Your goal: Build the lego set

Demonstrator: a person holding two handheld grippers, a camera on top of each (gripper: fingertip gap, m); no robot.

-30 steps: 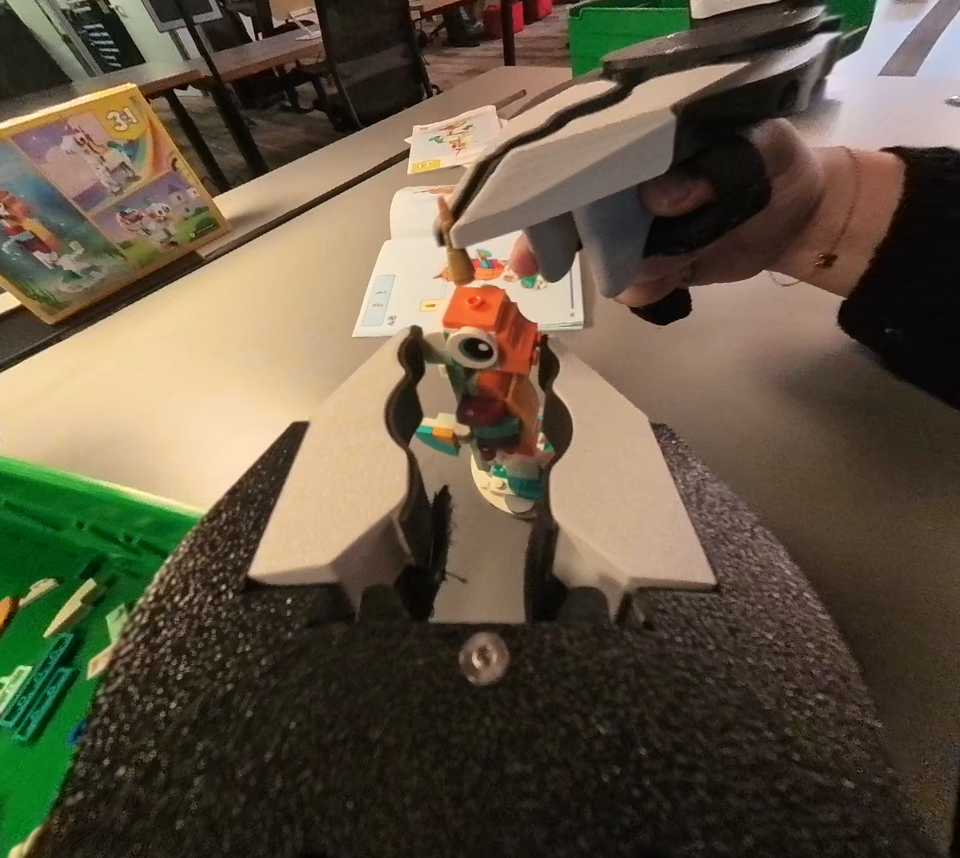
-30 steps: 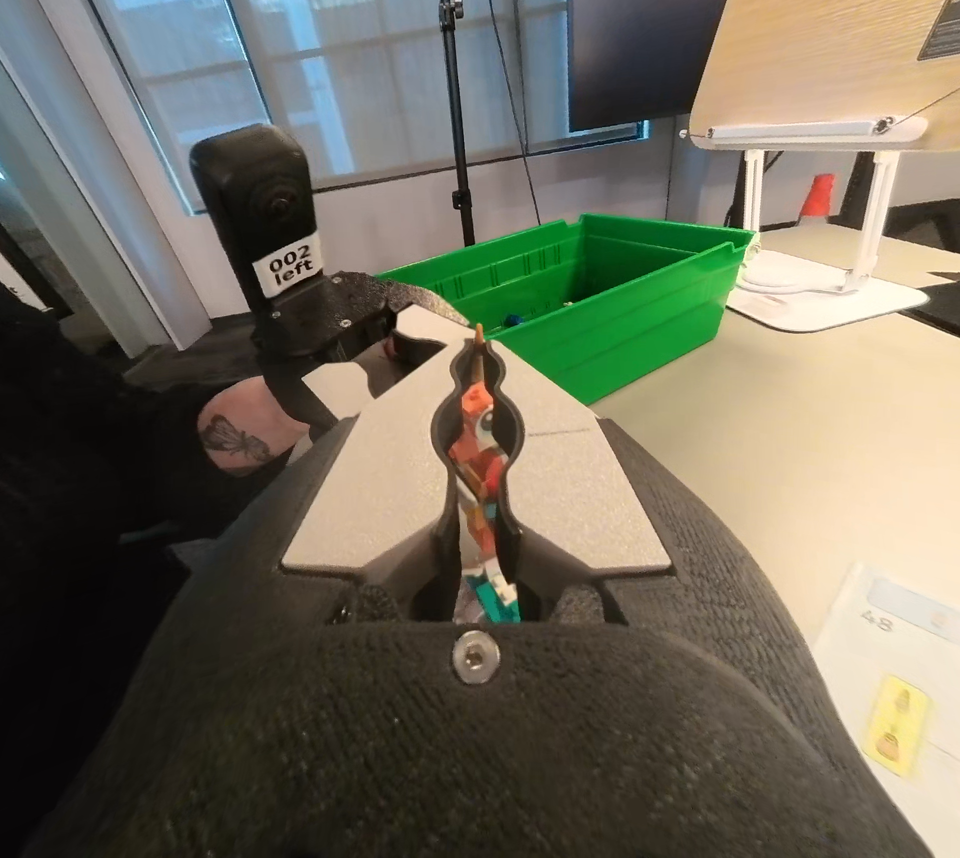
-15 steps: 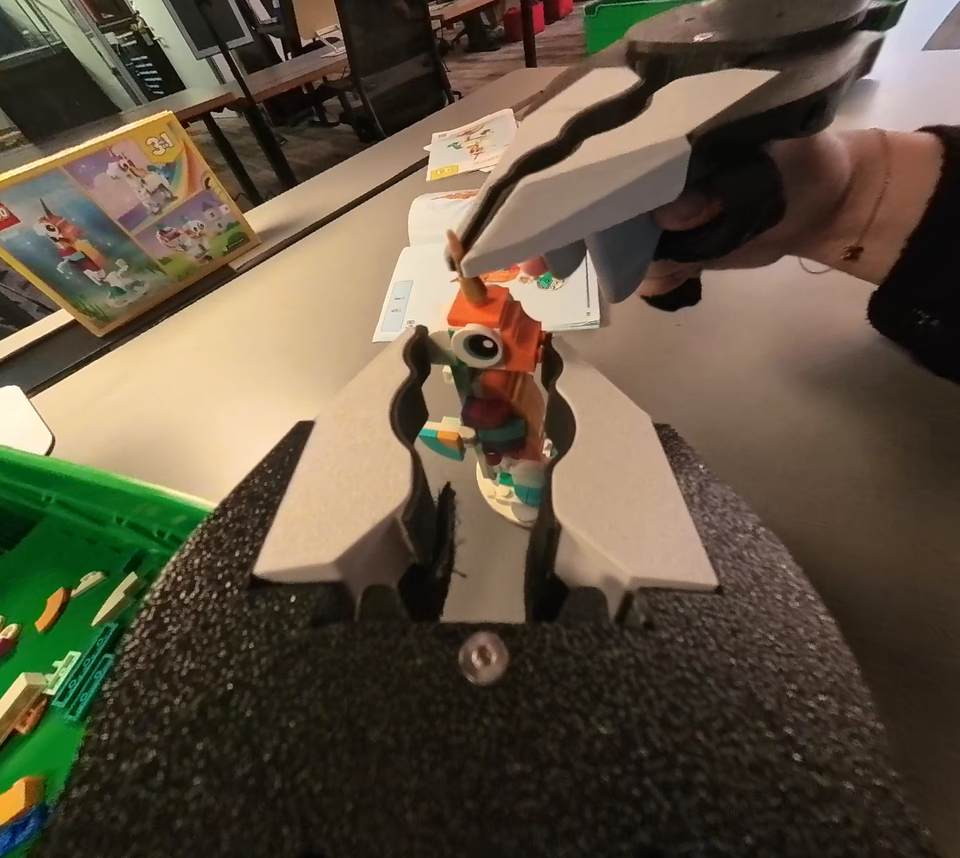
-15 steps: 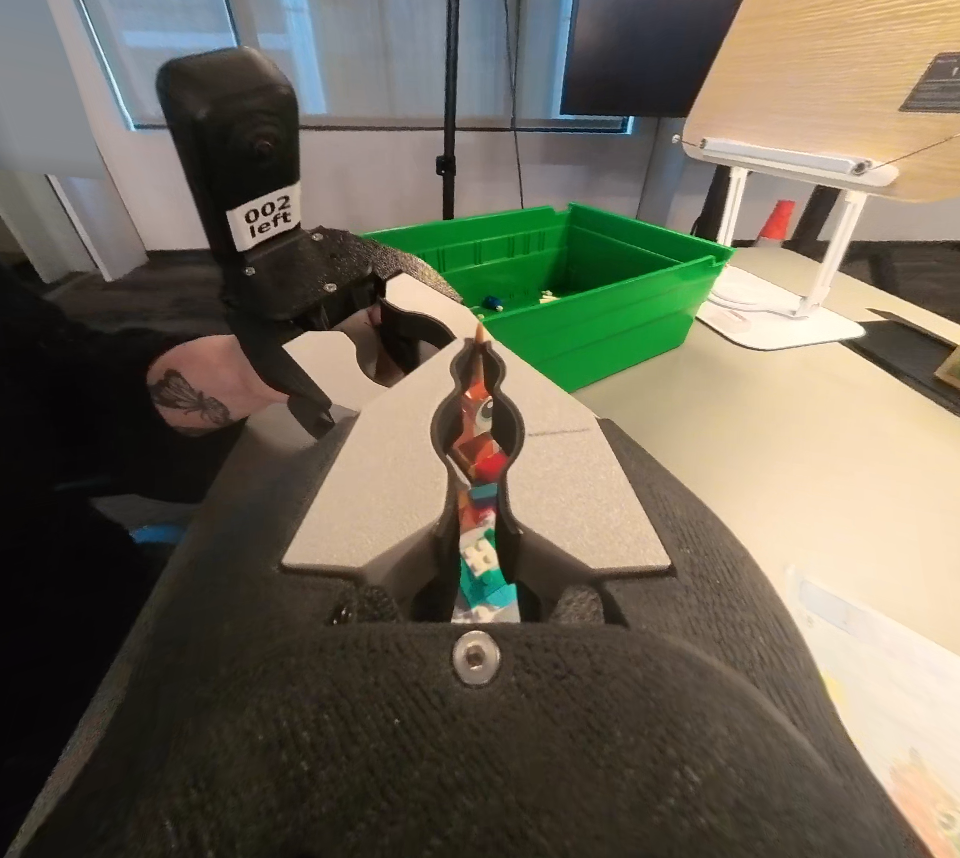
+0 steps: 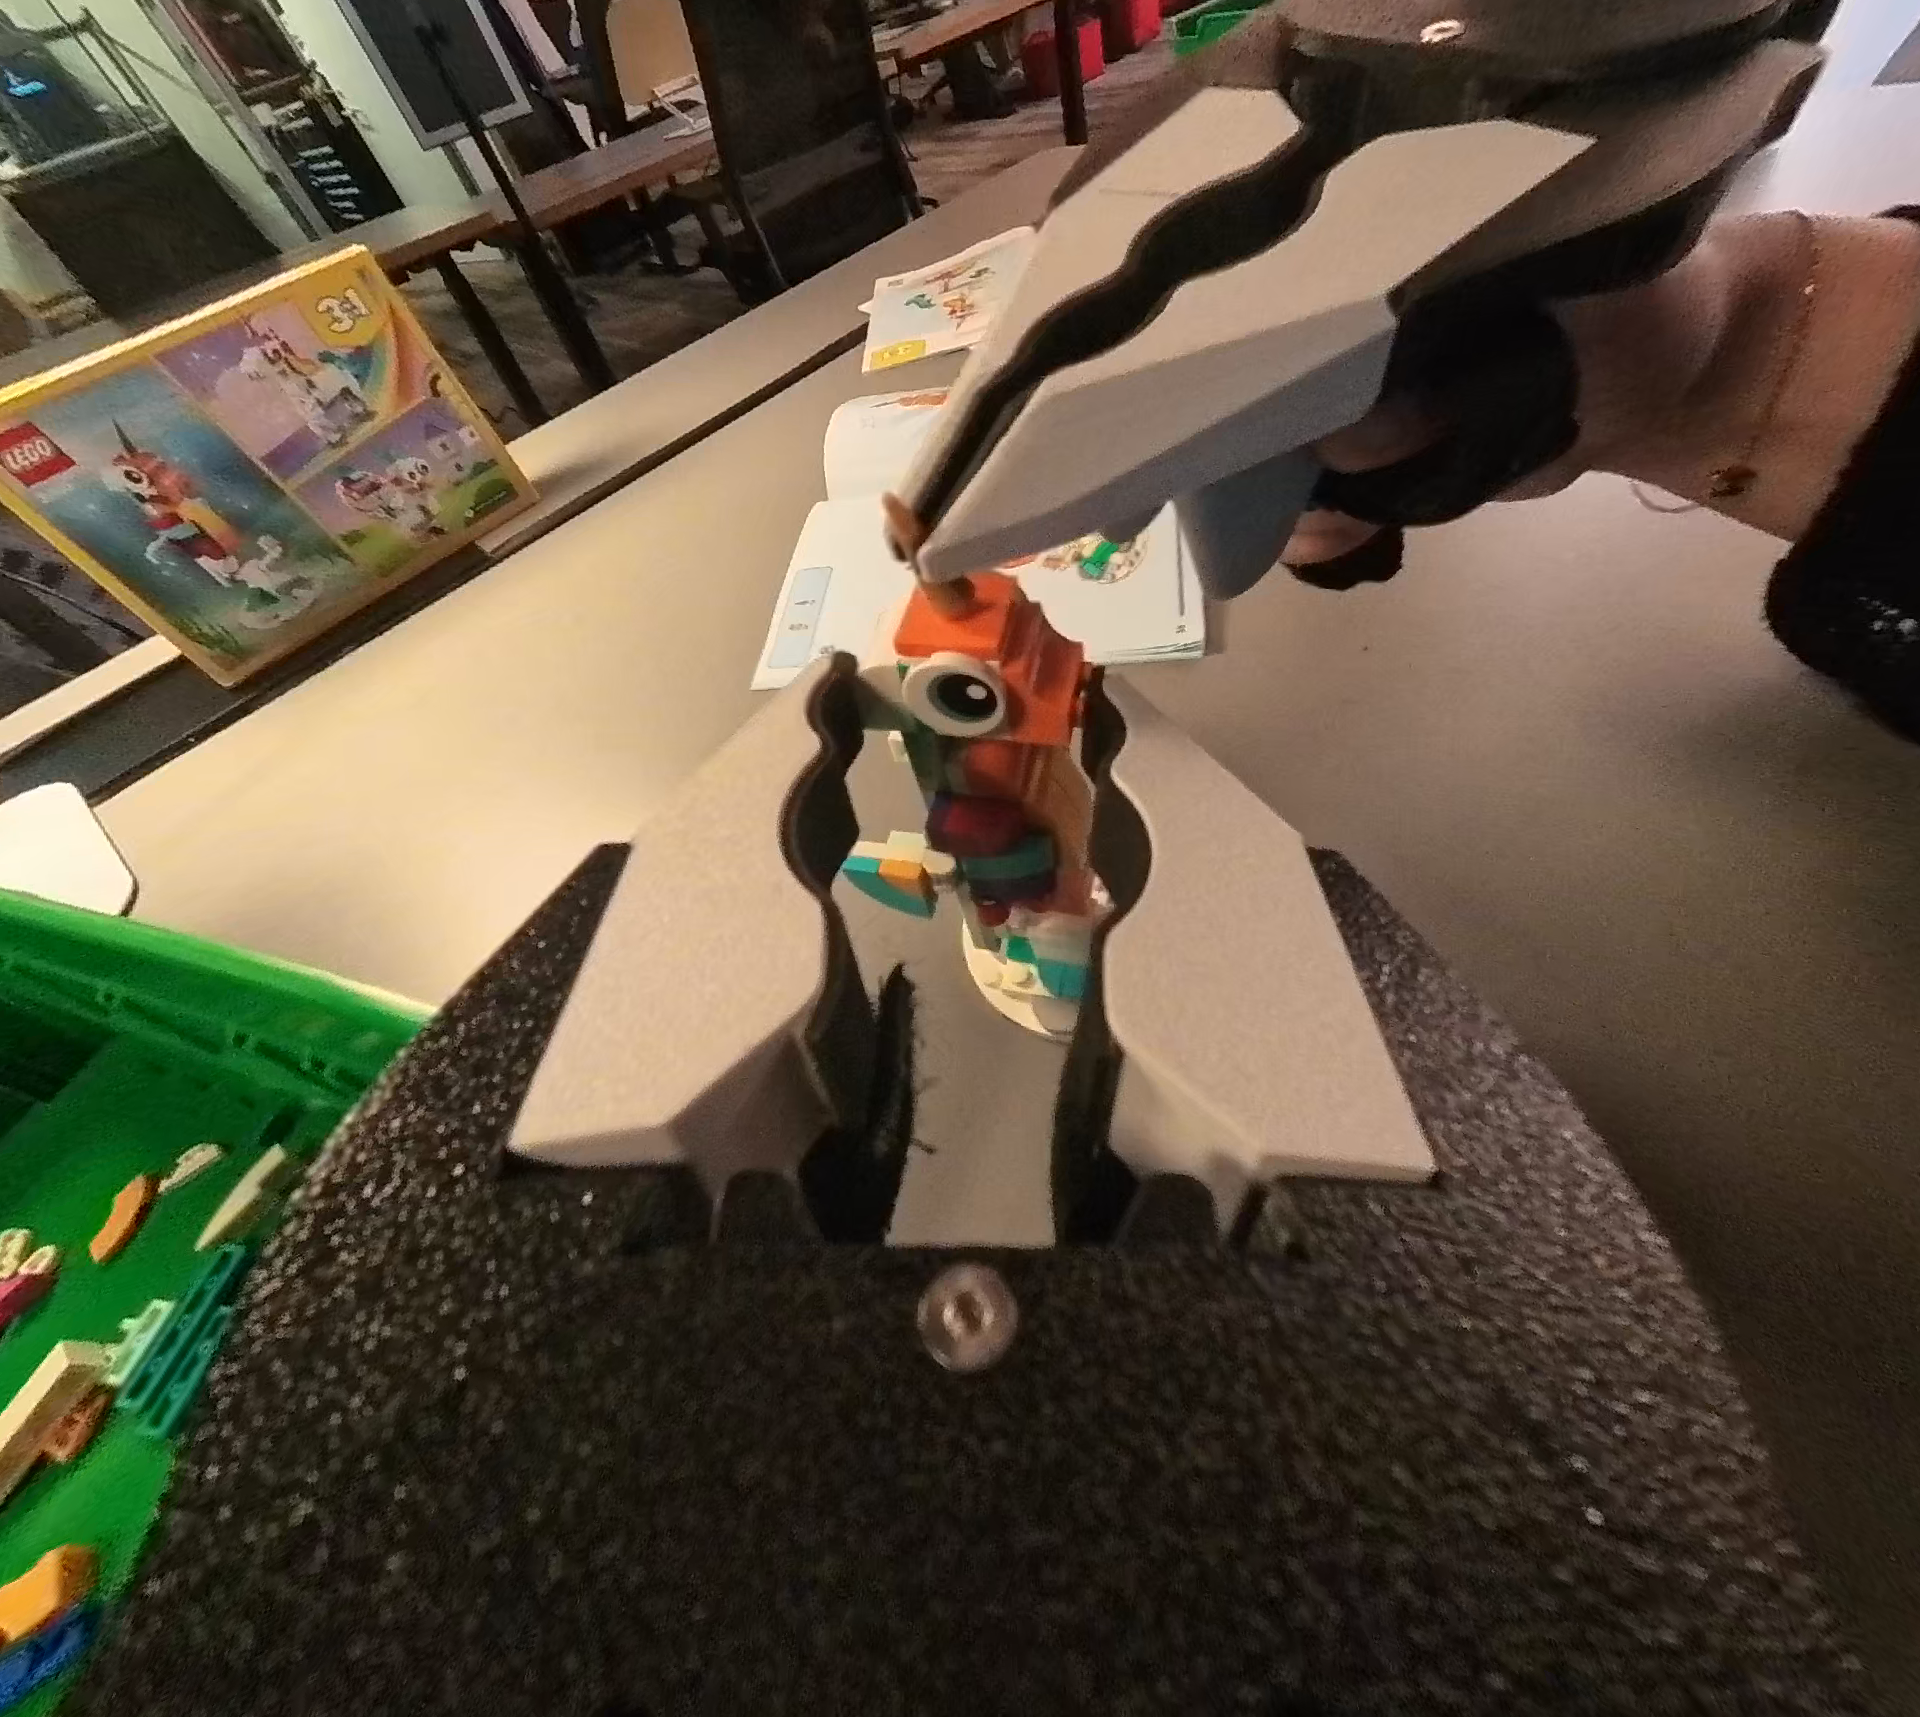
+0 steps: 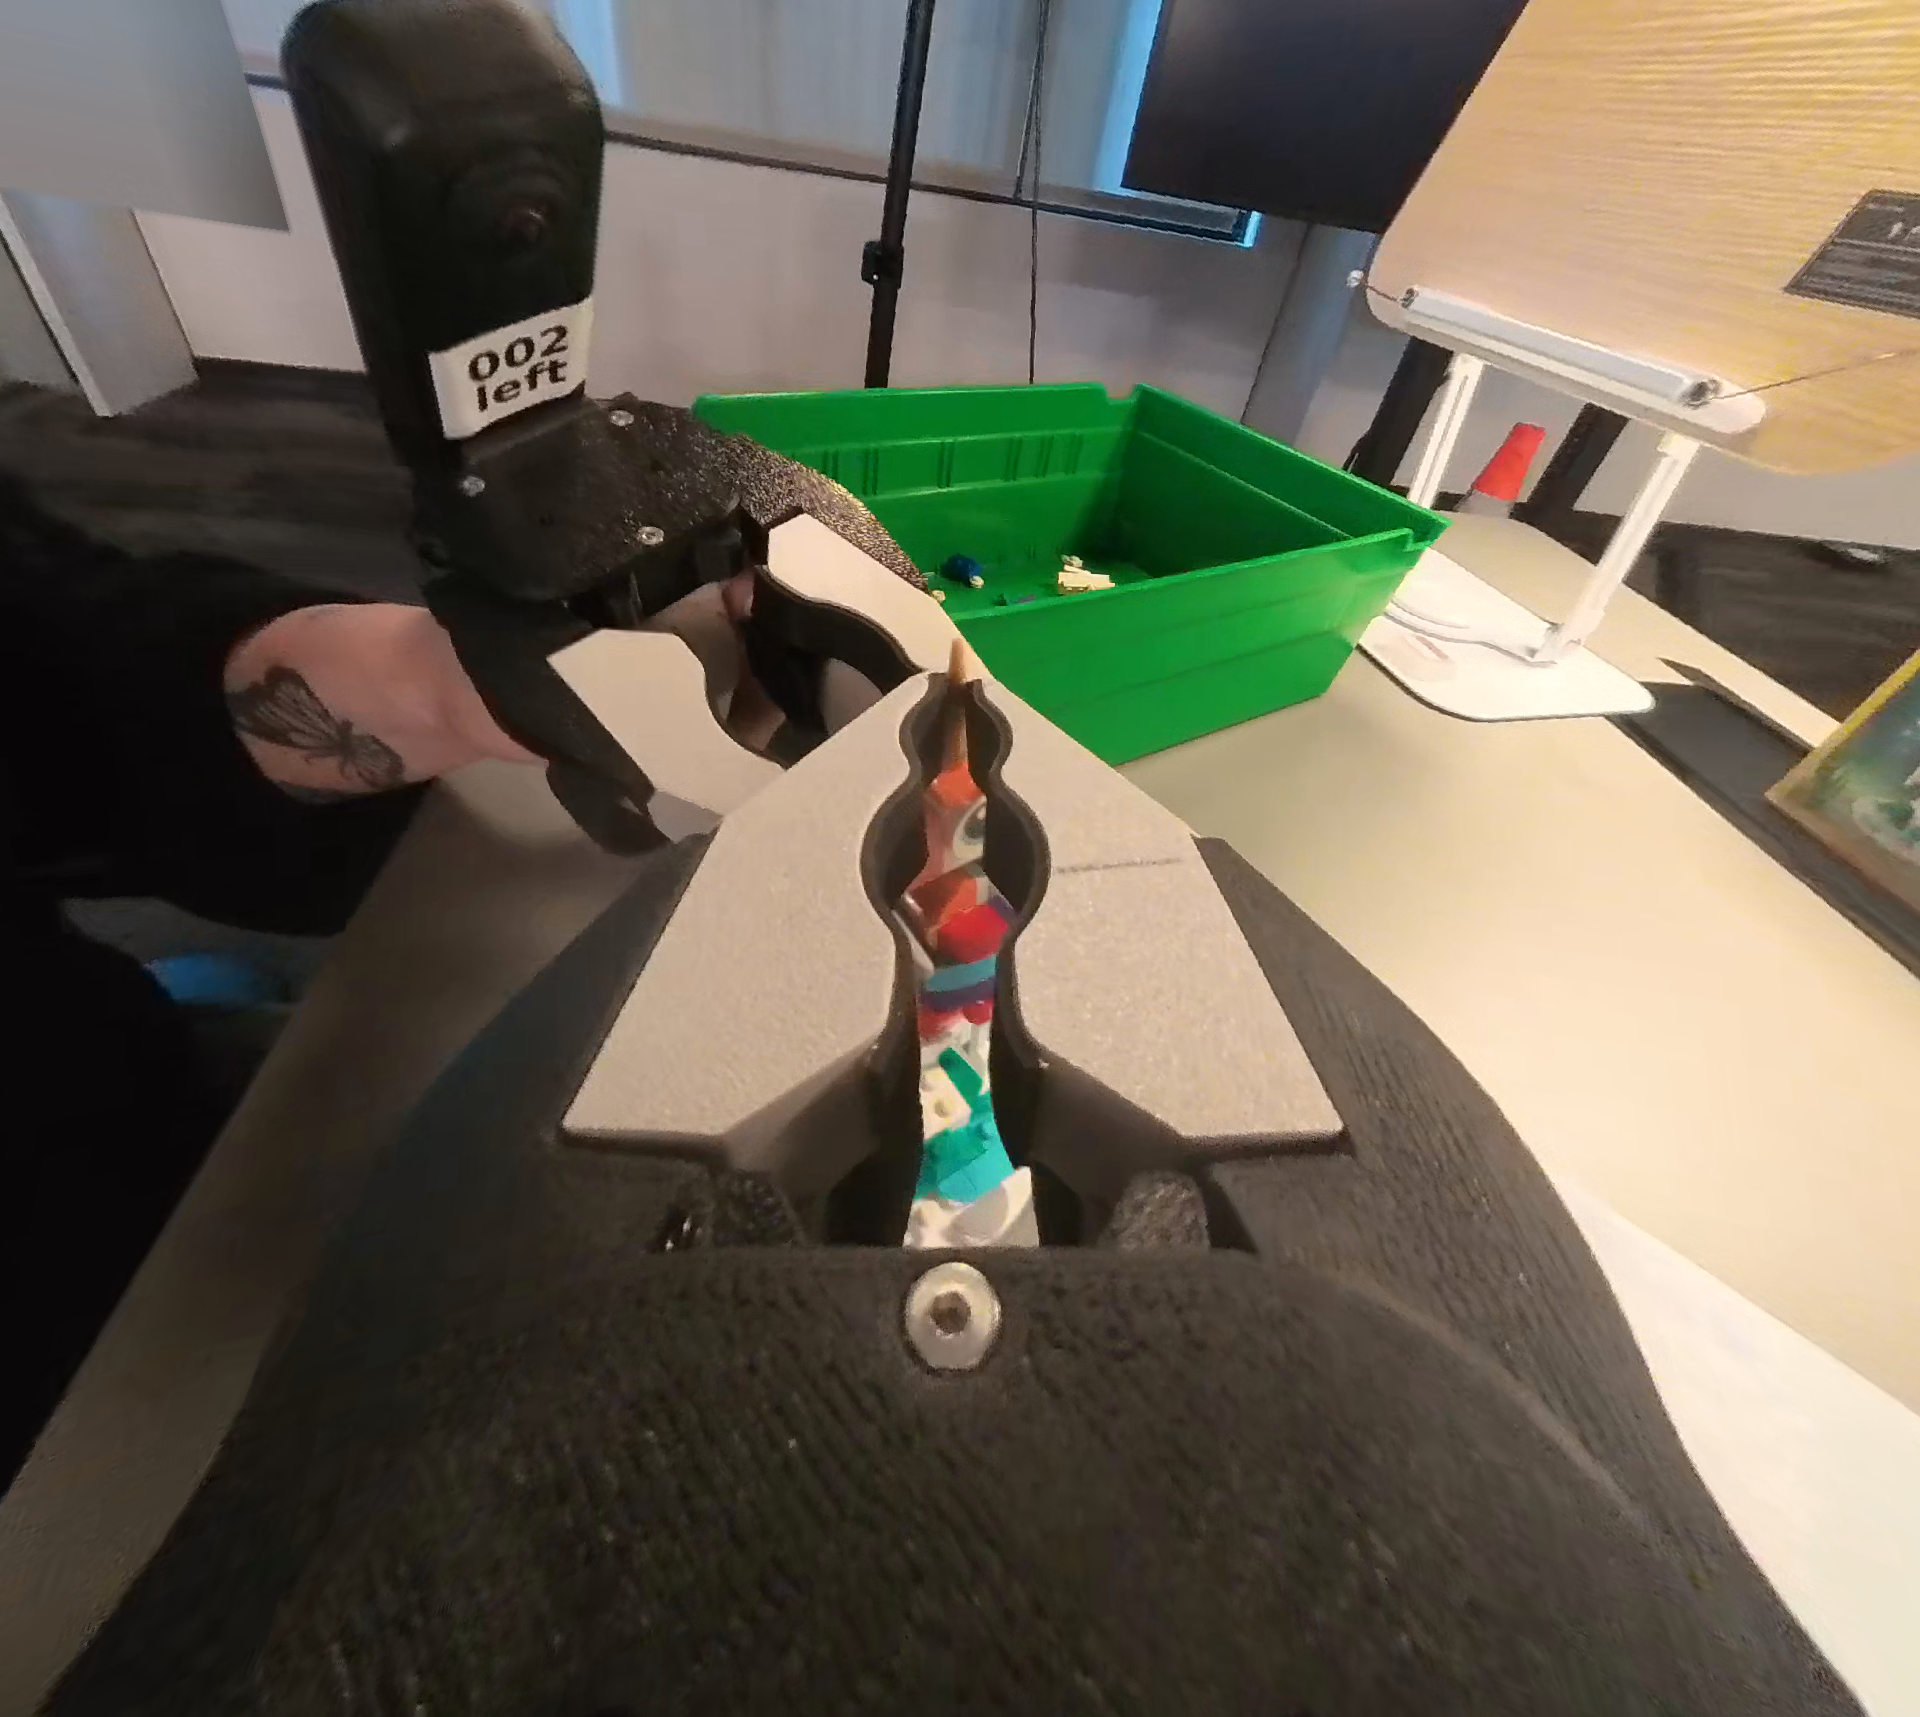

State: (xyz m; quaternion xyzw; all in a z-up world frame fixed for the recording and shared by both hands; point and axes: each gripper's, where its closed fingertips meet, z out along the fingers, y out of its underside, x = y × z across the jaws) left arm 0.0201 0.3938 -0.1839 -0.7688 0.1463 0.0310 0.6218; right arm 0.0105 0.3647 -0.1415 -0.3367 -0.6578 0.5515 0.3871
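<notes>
Orange-headed lego figure (image 5: 987, 794) is standing on the desk (image 5: 416, 763), bracketed loosely by the parted left gripper (image 5: 966, 732) for steadiness. Over in the right wrist view, right gripper (image 6: 956, 691) is pinching the tan horn (image 6: 954, 680), presumably lining it up onto the head.

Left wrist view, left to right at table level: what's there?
Green bin with loose bricks → lego box → lego figure inside the left gripper → right gripper pinching a tan horn piece → hand.
</notes>
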